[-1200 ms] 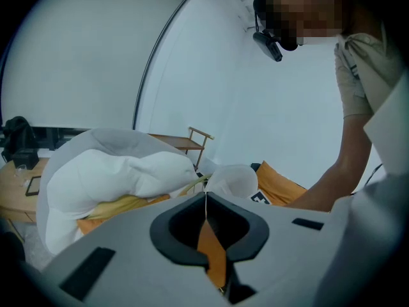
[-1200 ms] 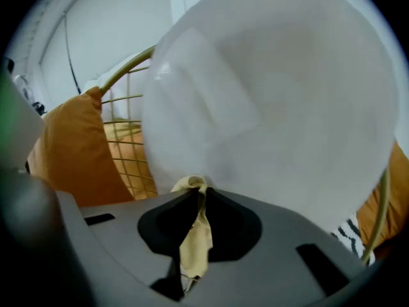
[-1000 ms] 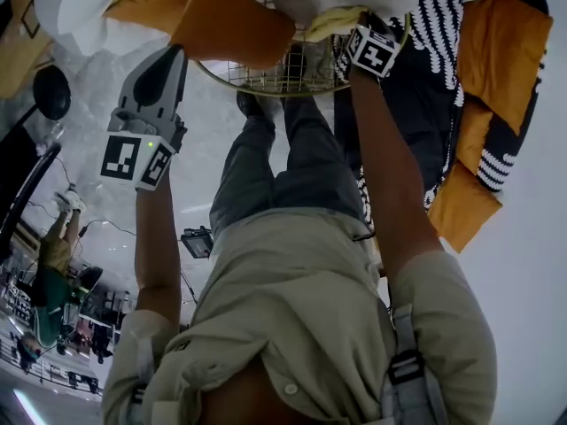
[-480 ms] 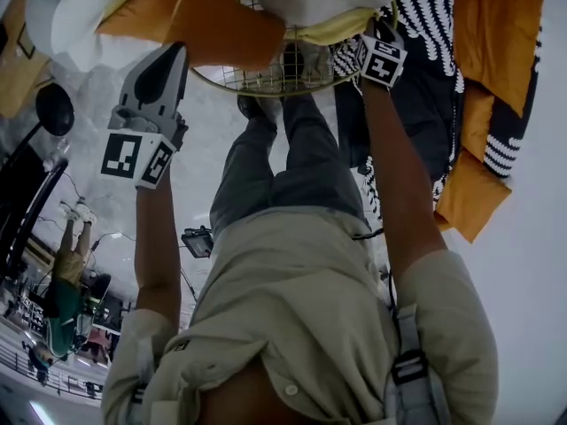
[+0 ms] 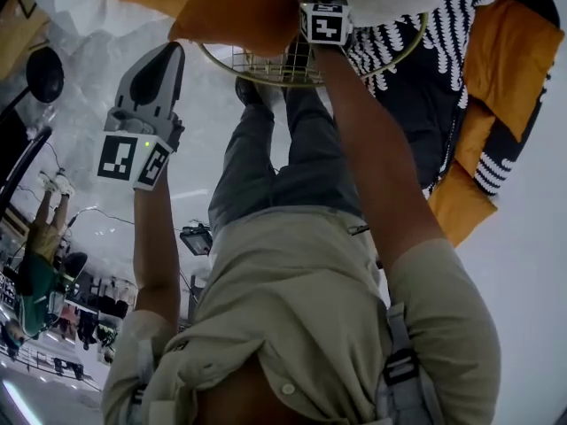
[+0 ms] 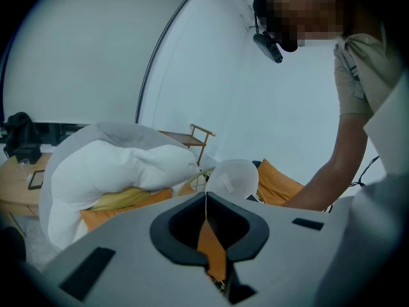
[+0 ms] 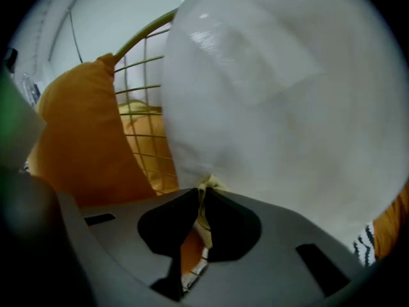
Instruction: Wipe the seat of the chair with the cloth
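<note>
Looking along the right gripper (image 7: pixel 203 196), I see its jaws clamped on a fold of the yellow cloth (image 7: pixel 207 185), tucked right under the white cushion (image 7: pixel 275 94) that bulges over it. The chair (image 7: pixel 142 61) is a gold wire basket, and it holds the lot: the white cushion, an orange cushion (image 7: pixel 80 139) leaning against the mesh, and the cloth down by the wire seat. My left gripper (image 6: pixel 206 200) is apart from the basket, fingers pressed together on nothing. From the head view, a black-and-white striped fabric (image 5: pixel 434 25) lies just beside the basket's rim.
</note>
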The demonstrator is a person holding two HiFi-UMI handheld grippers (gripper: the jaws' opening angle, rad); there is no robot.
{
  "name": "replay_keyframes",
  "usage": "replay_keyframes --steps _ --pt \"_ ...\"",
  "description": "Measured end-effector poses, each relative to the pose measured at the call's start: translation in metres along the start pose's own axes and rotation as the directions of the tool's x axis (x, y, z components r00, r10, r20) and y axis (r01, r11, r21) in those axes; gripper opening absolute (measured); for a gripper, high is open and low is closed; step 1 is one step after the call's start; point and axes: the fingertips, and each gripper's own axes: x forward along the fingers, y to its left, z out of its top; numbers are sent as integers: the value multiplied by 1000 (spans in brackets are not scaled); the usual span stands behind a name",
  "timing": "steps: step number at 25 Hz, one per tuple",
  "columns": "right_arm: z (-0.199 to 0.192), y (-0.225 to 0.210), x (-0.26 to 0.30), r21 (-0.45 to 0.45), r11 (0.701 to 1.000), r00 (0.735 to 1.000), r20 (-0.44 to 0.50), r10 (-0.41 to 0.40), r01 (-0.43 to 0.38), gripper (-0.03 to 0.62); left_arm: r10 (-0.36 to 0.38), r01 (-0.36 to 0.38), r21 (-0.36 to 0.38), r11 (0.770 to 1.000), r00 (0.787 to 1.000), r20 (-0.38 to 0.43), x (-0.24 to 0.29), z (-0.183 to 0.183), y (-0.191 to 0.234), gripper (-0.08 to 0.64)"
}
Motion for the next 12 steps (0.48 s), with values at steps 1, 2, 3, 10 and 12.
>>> replay_keyframes --steps 1,2,3,10,12 --pt "6 20 8 -18 999 999 1 37 -37 48 10 -10 -6 1000 1000 -1 -4 -4 2 20" --pt "13 33 13 -29 998 998 8 54 -54 48 19 -19 -11 1000 1000 -1 -8 -6 3 20" --pt "19 41 16 -28 998 998 20 55 -54 48 28 -28 -15 1000 1000 -1 -11 -8 5 20" --pt "2 27 10 -19 999 999 -11 39 -39 46 26 -26 -15 1000 1000 6 -9 -5 6 20" --pt "-3 5 2 10 1000 1000 -6 13 -13 46 12 -12 -6 1000 1000 7 -2 0 0 20"
